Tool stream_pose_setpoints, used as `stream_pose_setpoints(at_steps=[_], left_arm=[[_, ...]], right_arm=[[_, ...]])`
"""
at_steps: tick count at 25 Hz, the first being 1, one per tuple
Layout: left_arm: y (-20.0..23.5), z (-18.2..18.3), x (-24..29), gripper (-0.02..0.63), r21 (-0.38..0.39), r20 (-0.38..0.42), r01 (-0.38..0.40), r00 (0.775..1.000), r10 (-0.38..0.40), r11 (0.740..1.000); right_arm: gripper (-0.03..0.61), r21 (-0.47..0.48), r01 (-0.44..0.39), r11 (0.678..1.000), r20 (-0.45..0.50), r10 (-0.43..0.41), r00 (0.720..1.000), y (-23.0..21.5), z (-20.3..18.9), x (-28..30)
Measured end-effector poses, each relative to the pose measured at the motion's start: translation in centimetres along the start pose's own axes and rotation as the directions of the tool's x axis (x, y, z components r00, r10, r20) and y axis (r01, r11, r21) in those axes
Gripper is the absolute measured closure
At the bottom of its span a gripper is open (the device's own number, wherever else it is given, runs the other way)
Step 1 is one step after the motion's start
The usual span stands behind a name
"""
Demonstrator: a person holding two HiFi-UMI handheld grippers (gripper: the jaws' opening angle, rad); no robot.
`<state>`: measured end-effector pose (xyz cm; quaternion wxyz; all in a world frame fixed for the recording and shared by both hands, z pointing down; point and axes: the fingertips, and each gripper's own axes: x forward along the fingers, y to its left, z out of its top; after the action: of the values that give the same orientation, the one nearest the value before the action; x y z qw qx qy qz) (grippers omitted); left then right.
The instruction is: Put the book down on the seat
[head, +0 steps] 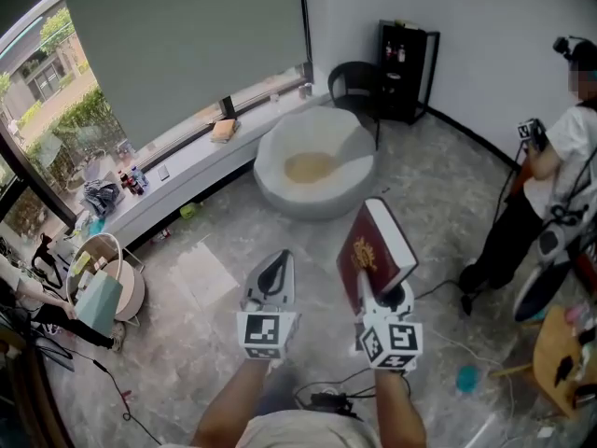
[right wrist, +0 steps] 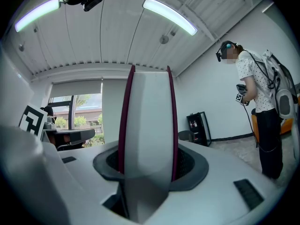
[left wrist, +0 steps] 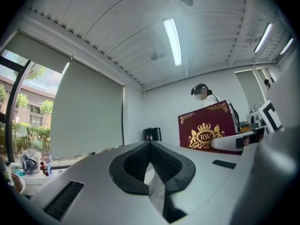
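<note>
1. Done so far: the book (head: pixel 377 248) is off any surface and in hand. The right tongs (head: pixel 367 292) are clenched on it near its lower edge. The right gripper view shows the pale page block wedged in their grip, with a maroon cover on each side.
2. The book is in the air in front of the person, above the floor (head: pixel 438 185). It stands roughly upright, leaning a little, and touches nothing but the right tongs.
3. The left tongs (head: pixel 278 265) are pressed together with nothing between them. They hang just beside the right tongs and clear of the book, so they seem to have no part in the carry.
4. The seat (head: pixel 276 147), a round white one with a tan patch (head: pixel 310 166) in its hollow, stands ahead by the window ledge (head: pixel 187 161), well apart from the book. I see nothing else lying in it.
5. Left to do, as I judge it: bring the book over the seat, lower it into the hollow, lay it down and release it. The pick-up is finished; the placing has not begun.
6. A black chair (head: pixel 353 80) stands behind the white seat. The task sentence does not say which is meant; the white one looks likelier.
</note>
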<state>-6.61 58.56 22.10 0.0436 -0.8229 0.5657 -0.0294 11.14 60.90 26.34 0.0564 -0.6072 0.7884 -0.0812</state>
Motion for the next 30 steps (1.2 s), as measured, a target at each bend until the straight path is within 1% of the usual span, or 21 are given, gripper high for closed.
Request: stream_pose_setpoints(at_steps=[3,7,10,15,18,25,27,30], left_arm=[[0.5,-0.4,1.5,0.607,-0.001,0.004,0.0,1.0,0.0,1.0],[1.6,-2.1,4.6,0.607,-0.022,0.0,0.008,1.0,-0.008,1.0],[3.4,-2.8,7.4,0.607,-0.032,0.008,0.011,1.0,-0.011,0.999],[7.3,-3.4,12.7,0.607,-0.041,0.016,0.014,1.0,-0.013,0.999],[10.5,-3.9,16.3,0.607,-0.035,0.015,0.018,1.0,-0.017,0.999],[18.1,-5.0,22.6,0.607,-0.032,0.012,0.025,1.0,-0.024,0.999],[19.8,-5.2,24.1,0.607,-0.043,0.013,0.032,0.999,-0.032,0.999],[21.7,-5.6,25.4,0.607,-0.082,0.01,0.038,0.999,-0.037,0.996]], right_arm=[[0.359,-0.004,0.004,1.0,0.006,-0.004,1.0,-0.6,-0.1,1.4],[0.359,-0.011,0.025,1.0,-0.012,-0.025,1.0,-2.0,-1.2,3.9],[0.359,-0.024,0.041,0.999,-0.027,-0.042,0.999,-2.6,-1.7,6.6],[0.359,-0.043,0.059,0.997,-0.056,-0.061,0.997,-2.6,-1.7,13.0],[0.359,-0.048,0.066,0.997,-0.064,-0.069,0.996,-1.9,-1.7,17.9],[0.359,-0.07,0.062,0.996,-0.083,-0.068,0.994,1.6,-2.2,28.7],[0.359,-0.083,0.065,0.994,-0.083,-0.072,0.994,2.5,-1.9,30.9],[0.359,-0.097,0.079,0.992,-0.079,-0.086,0.993,3.4,-1.7,32.9]])
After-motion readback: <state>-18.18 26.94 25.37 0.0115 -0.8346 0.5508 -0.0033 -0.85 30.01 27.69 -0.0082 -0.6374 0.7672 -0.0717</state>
